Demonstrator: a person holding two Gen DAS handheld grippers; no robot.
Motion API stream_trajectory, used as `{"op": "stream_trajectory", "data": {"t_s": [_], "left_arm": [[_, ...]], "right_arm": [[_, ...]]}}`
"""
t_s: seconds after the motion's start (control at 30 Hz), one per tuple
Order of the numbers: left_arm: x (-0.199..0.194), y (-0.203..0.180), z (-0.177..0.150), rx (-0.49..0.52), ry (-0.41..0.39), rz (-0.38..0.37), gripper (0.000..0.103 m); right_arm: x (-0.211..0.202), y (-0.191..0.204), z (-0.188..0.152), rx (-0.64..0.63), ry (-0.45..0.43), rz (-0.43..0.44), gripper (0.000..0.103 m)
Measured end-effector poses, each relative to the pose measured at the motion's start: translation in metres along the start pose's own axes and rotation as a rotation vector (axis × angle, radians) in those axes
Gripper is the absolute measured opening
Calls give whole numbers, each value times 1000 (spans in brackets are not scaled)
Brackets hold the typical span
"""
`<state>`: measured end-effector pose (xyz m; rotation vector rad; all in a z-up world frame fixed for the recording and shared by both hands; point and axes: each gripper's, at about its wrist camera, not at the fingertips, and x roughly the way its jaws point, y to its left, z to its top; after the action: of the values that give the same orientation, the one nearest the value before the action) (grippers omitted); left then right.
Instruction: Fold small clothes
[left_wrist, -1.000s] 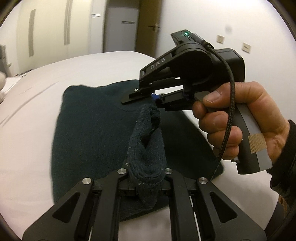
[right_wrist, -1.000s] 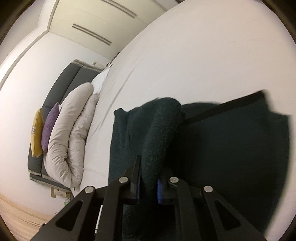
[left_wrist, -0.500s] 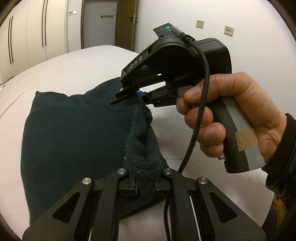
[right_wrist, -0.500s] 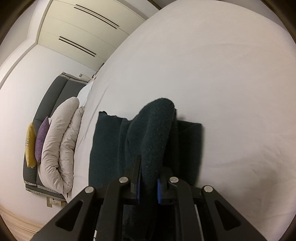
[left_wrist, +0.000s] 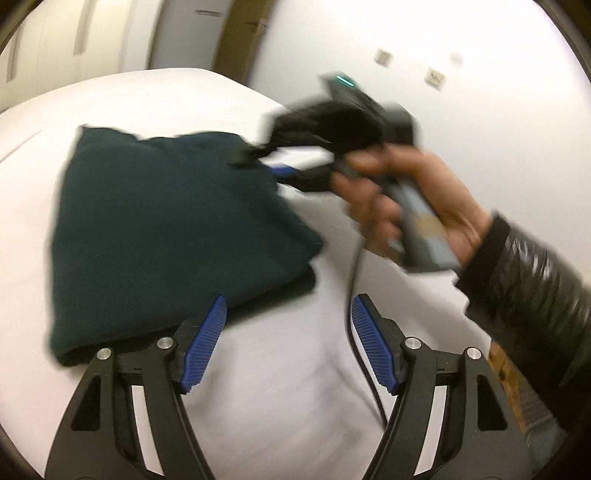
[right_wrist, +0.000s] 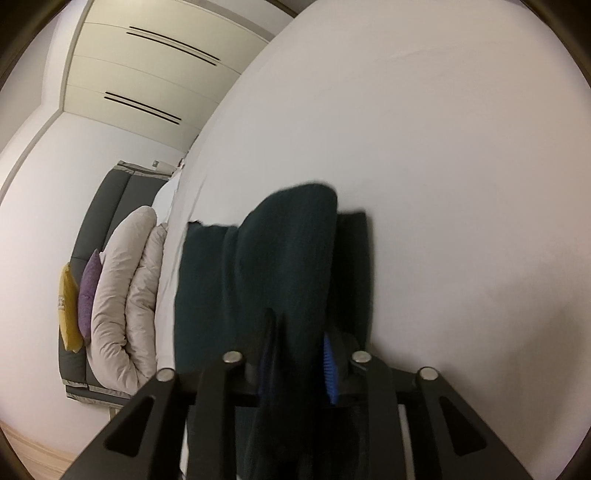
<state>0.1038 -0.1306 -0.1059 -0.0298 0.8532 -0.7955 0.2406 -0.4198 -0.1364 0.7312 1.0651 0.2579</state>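
Note:
A dark teal knit garment lies folded flat on the white bed. My left gripper is open and empty, just off the garment's near edge. My right gripper, blurred by motion in the left wrist view, is at the garment's far right corner. In the right wrist view the right gripper still has a fold of the garment between its blue pads, with the jaws partly parted.
A person's hand in a black sleeve holds the right gripper, its cable hanging over the bed. Beige pillows, a purple cushion and a yellow cushion lean on a grey headboard. Wardrobes and a door stand behind.
My left gripper has let go of the garment and opened wide. The garment edge has dropped flat onto the bed. My right gripper's jaws have widened a little around the fold.

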Motion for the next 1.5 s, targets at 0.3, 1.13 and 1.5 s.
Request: {"op": "stream_trajectory", "data": {"t_s": [0.3,1.13,1.5], "left_arm": [[-17,97,50,-95,-81,145,70],[91,128,42,-35,181,254,61],[96,117,48,-33,183,248,61]], "right_arm": [[-18,9,-67,-7,26,-37,34],[-72,26,-91,-115,-126,-266,21],[-5,33,-79,-100,-59,-114,18]]}}
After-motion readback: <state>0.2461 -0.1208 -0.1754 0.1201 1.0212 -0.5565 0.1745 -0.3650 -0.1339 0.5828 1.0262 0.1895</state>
